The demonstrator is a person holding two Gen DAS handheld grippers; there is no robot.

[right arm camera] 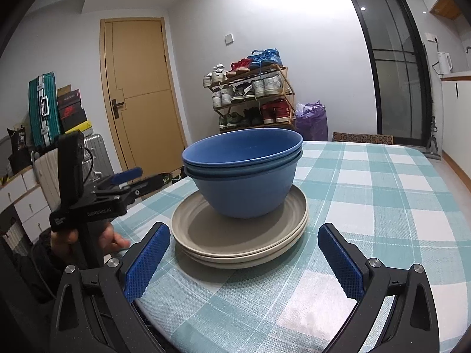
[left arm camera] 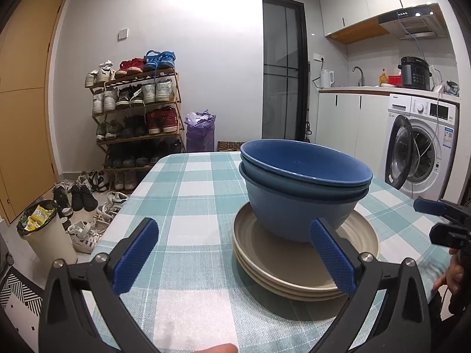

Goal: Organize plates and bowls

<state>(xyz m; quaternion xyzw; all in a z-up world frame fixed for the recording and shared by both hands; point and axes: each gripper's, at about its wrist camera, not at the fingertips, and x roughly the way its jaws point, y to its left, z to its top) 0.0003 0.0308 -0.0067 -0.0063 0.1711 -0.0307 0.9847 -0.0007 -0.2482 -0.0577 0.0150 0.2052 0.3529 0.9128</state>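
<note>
Nested blue bowls [left arm camera: 303, 188] stand on a stack of beige plates [left arm camera: 282, 267] on the checked tablecloth [left arm camera: 188, 194]. My left gripper [left arm camera: 232, 253] is open and empty, just in front of the stack and slightly to its left. In the right wrist view the blue bowls [right arm camera: 244, 176] sit on the plates [right arm camera: 235, 235]. My right gripper [right arm camera: 244, 261] is open and empty, its blue pads [right arm camera: 147, 261] on either side of the stack's near edge, not touching it. The left gripper shows there at the left [right arm camera: 117, 182]; the right gripper shows at the left view's right edge [left arm camera: 441, 217].
The table's near left edge [right arm camera: 153, 309] lies under my right gripper. Beyond the table are a shoe rack [left arm camera: 135, 111], a bin [left arm camera: 47, 235], a washing machine [left arm camera: 424, 147] and a wooden door [right arm camera: 141, 88].
</note>
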